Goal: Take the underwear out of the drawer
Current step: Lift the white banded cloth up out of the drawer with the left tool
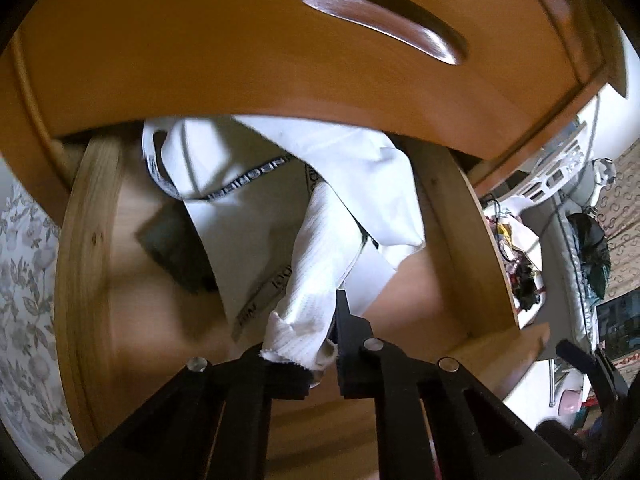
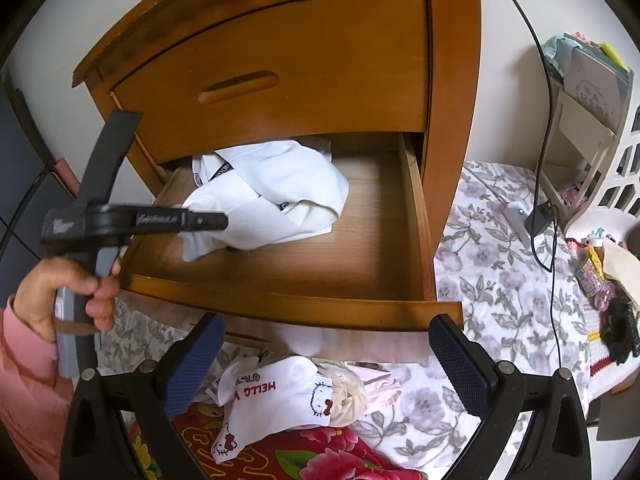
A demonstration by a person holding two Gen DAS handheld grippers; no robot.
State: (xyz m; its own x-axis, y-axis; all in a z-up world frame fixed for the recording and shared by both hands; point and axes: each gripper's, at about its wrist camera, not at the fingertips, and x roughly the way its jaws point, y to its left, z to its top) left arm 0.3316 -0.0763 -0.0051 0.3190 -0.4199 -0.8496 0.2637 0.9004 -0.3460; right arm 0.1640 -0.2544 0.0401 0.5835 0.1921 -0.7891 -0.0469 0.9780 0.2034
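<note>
Right claw point(image 2: 324, 364): jaws spread wide, nothing between them, hovering just in front of the drawer point(image 2: 416, 216) front edge, above white socks point(image 2: 276, 396) lying on the floral bedding point(image 2: 492, 280).

Left claw point(image 1: 316, 356): jaws pinched together on a fold of the white underwear point(image 1: 316, 240), at the near end of the drawer. A hand point(image 2: 68, 292) grips its handle, left of the drawer.

Underwear: bundled, printed waistband showing, lying on the drawer floor toward its back left, partly under the closed upper drawer point(image 2: 280, 76).
</note>
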